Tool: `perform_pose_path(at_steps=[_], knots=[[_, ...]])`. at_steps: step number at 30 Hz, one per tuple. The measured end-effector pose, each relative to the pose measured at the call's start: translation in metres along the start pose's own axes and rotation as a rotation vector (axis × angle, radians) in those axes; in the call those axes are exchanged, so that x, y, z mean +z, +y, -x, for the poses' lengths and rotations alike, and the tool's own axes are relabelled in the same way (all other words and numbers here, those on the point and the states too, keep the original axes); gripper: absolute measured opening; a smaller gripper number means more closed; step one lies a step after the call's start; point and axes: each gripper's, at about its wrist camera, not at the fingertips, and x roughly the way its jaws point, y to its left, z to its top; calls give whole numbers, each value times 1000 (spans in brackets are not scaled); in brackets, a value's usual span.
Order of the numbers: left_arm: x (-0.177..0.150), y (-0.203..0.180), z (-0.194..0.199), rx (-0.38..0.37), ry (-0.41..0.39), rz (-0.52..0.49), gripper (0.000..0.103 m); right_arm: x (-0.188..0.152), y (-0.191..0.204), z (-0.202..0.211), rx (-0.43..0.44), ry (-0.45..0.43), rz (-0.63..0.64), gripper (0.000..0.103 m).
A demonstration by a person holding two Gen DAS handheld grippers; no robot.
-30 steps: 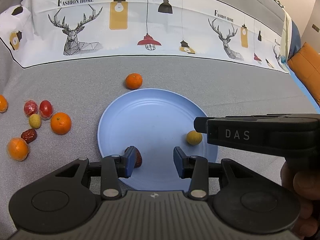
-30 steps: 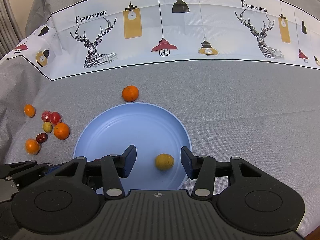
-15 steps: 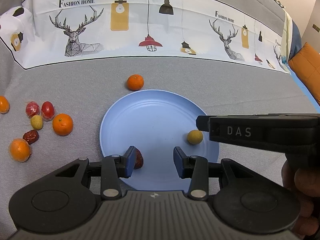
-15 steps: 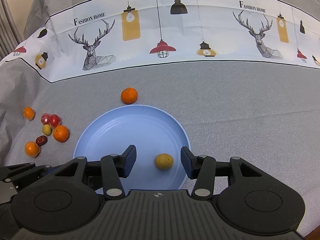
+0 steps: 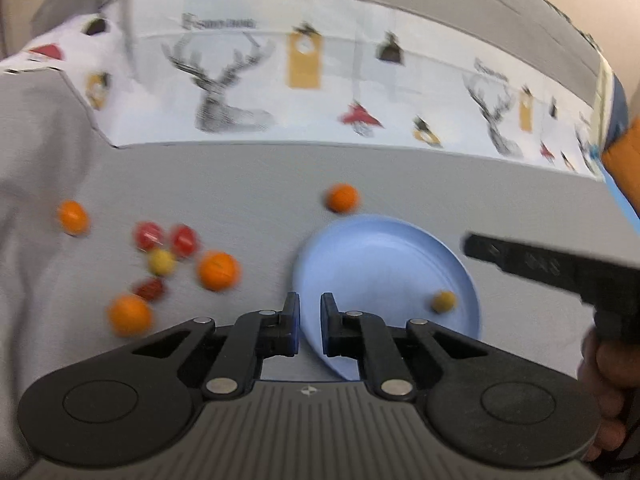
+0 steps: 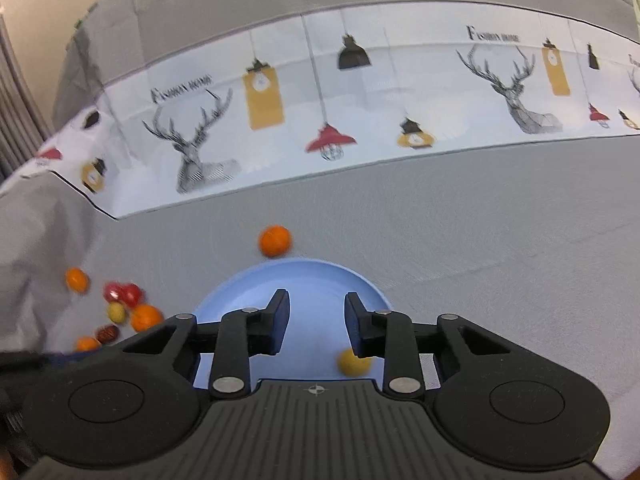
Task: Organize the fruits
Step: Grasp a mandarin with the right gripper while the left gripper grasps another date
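A blue plate (image 5: 372, 264) lies on the grey cloth; it also shows in the right wrist view (image 6: 304, 280). A small yellow fruit (image 5: 443, 301) lies in it, by my right gripper's right finger in the right wrist view (image 6: 352, 362). My left gripper (image 5: 310, 322) is over the plate's left rim, jaws narrowed to a small gap with nothing between them. My right gripper (image 6: 314, 326) is open and empty over the plate. Loose fruit lies left: oranges (image 5: 218, 270), red tomatoes (image 5: 184, 240), a yellow fruit (image 5: 161, 262), a dark red date (image 5: 150, 289).
One orange (image 5: 341, 198) sits just beyond the plate's far rim. A white printed cloth band (image 6: 360, 120) runs across the back. An orange cushion (image 5: 624, 168) is at the far right. The right gripper's body (image 5: 560, 268) and hand reach in over the plate's right side.
My left gripper has swung left toward the plate's left rim and its jaws have narrowed. The date on the plate is out of sight. My right gripper has drawn back and narrowed a little.
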Motion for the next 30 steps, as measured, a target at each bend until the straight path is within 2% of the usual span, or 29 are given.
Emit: perform_pose_path(at_steps=[3,5,9,11,13,15,16,17,19,22,25,27,30], knots=[[15,37,10,98,-57,3,12,2,9,1,41,-30,-3,32],[18,67,13,133,-83,46,12,1,17,1,72,-37,-1,32],[5,134,-1,128,-83,261,12,-2,36,-4,142,-29,28,33],[-8,156,-14,96,-69,374,12,-4,48,-10,185,3,58,33],[-10,163,-22,90,-77,400,12,-10,60,-15,201,28,97,33],[-8,160,-31,63,-58,396,16,-16,73,-19,212,46,136,33],[-7,157,-35,52,-56,384,20,-18,79,-21,221,54,153,33],[-6,153,-38,47,-62,364,31,-21,85,-24,228,62,170,33],[-6,143,-49,58,-61,308,43,-25,94,-28,237,74,192,33],[-9,125,-67,105,-34,212,46,-29,102,-34,244,91,208,35],[-12,115,-81,175,-2,142,54,-32,111,-42,239,103,229,39],[-14,116,-84,155,4,136,54,-34,118,-46,219,104,265,45],[-15,117,-87,139,12,123,53,-34,126,-54,209,111,302,45]])
